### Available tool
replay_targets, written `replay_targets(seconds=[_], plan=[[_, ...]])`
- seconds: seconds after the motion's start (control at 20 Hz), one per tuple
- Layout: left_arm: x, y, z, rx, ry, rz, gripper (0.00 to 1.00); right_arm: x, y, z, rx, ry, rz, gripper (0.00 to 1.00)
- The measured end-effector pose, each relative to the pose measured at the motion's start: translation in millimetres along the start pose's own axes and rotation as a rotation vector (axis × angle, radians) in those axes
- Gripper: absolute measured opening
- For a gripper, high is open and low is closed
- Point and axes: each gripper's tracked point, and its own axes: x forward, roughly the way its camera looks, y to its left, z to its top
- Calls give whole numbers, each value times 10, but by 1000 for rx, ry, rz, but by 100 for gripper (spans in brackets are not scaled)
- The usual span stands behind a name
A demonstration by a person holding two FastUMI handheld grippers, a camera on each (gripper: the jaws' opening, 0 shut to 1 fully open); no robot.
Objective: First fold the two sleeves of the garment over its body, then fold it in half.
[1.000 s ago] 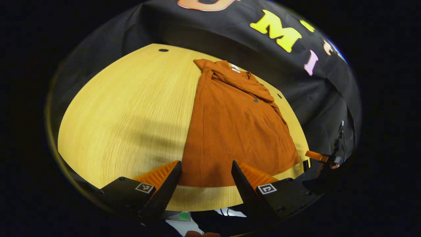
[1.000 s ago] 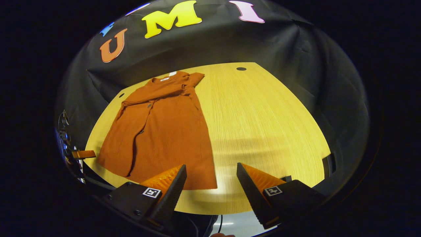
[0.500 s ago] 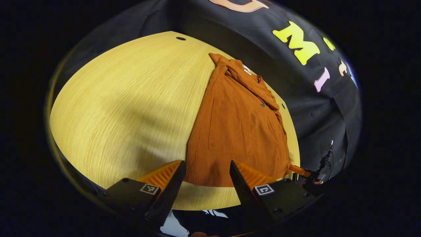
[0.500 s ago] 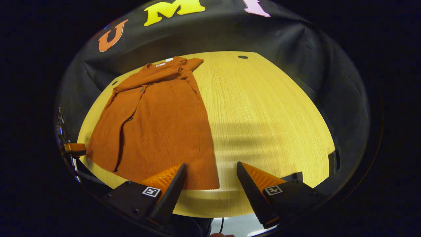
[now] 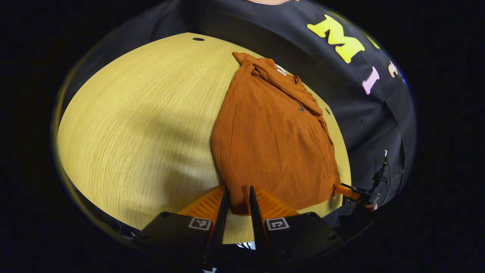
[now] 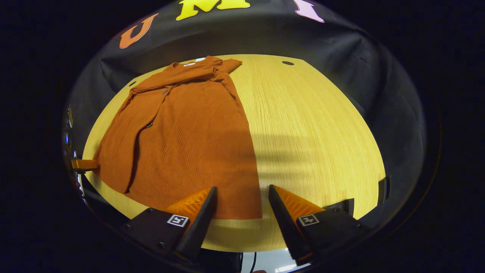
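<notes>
The rust-orange garment (image 5: 273, 140) lies flat on the wooden table (image 5: 132, 125); the left gripper (image 5: 237, 203) pinches its hem at six o'clock. The right gripper (image 6: 239, 203), jaws spread wide, straddles the hem corner.

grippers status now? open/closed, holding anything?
Left gripper: closed on the hem corner of the orange garment.
Right gripper: open, holding nothing, at the garment's other hem corner.

The left gripper (image 5: 237, 195) has closed its jaws, wide apart a second ago, onto the hem corner of the rust-orange garment (image 5: 273, 136) at 6 o'clock. The right gripper (image 6: 239, 197), jaws still apart, has moved nearer the hem's other corner.
</notes>
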Motion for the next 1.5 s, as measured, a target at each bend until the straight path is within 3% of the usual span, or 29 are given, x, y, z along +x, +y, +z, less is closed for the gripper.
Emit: replay_targets(seconds=[0.15, 0.2, 0.25, 0.3, 0.4, 0.45, 0.55, 0.9, 1.1, 1.35, 1.5], plan=[[11, 19, 8, 8, 10, 38, 21, 6, 80, -24, -25, 10, 10, 67], [9, 17, -2, 15, 14, 45, 15, 6, 119, -23, -35, 15, 15, 54], [17, 12, 2, 21, 18, 53, 14, -3, 157, -13, -41, 19, 22, 53], [12, 23, -6, 33, 22, 65, 12, 10, 203, -13, -44, 21, 32, 37], [15, 37, -11, 63, 32, 81, 9, -4, 216, -22, -48, 31, 33, 17], [8, 41, -9, 76, 35, 88, 8, -3, 248, -15, -35, 31, 53, 17], [-13, 44, -29, 93, 44, 92, 6, -26, 266, -42, 9, 46, 72, 2], [-317, 85, -325, 93, 83, 60, 3, -236, 254, -116, 93, 141, 189, 1], [-629, 17, -461, 135, 100, 32, 3, -447, 216, 206, 182, 135, 287, 1], [-905, -370, 124, 310, -7, 2, 3, -750, 308, 954, 221, 14, 363, 2], [-1000, -521, 639, 373, -91, 30, 4, -913, 361, 1497, 222, -62, 397, 2]])
